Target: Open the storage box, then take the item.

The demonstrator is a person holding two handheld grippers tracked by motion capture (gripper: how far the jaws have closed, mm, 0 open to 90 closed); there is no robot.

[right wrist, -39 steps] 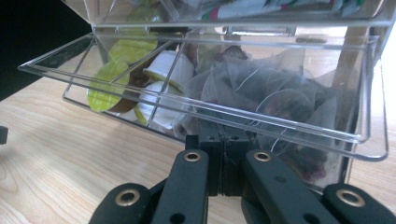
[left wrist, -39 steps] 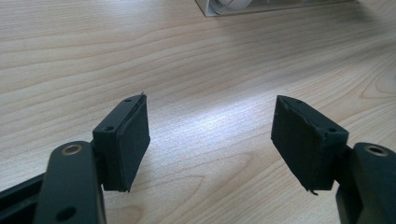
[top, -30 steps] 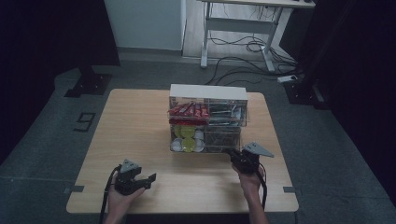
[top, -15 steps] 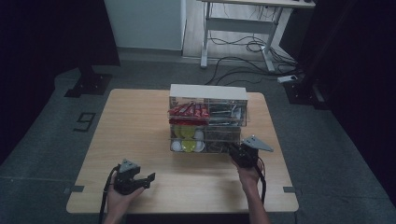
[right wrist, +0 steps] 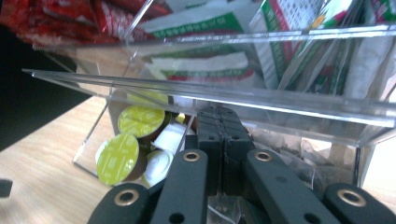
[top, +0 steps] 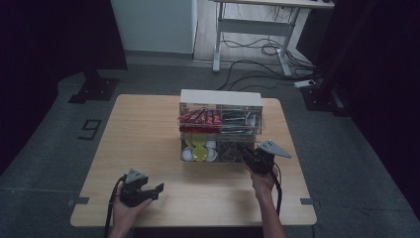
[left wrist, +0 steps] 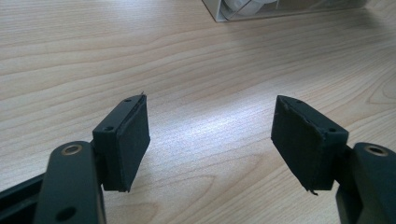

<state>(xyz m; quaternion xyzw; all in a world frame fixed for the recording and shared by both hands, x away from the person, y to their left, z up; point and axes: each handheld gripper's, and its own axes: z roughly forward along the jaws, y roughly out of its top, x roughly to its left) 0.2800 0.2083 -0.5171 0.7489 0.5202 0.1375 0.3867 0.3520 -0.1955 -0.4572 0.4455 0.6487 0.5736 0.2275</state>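
Note:
A clear acrylic organiser (top: pixel 220 97) with a white top stands mid-table. Its upper shelf holds red packets (top: pixel 198 118) and green-and-white sachets (top: pixel 238 119). Below are yellow and white capsules (top: pixel 198 151) on the left and dark packets on the right. My right gripper (top: pixel 249 155) is at the front of the lower right compartment. In the right gripper view its jaws (right wrist: pixel 219 128) are shut together under the clear shelf (right wrist: pixel 233 95), beside the capsules (right wrist: pixel 117 156), with nothing visible between them. My left gripper (top: pixel 156 191) rests open near the table's front left, over bare wood (left wrist: pixel 210 126).
The wooden table (top: pixel 143 134) has free room left of and in front of the organiser. On the floor lie a "9" marker (top: pixel 89 129) at the left and cables (top: pixel 257 74) behind, under a white desk frame (top: pixel 247 25).
My right gripper has moved slightly forward, closer in to the organiser's lower right compartment. The left gripper has stayed where it was.

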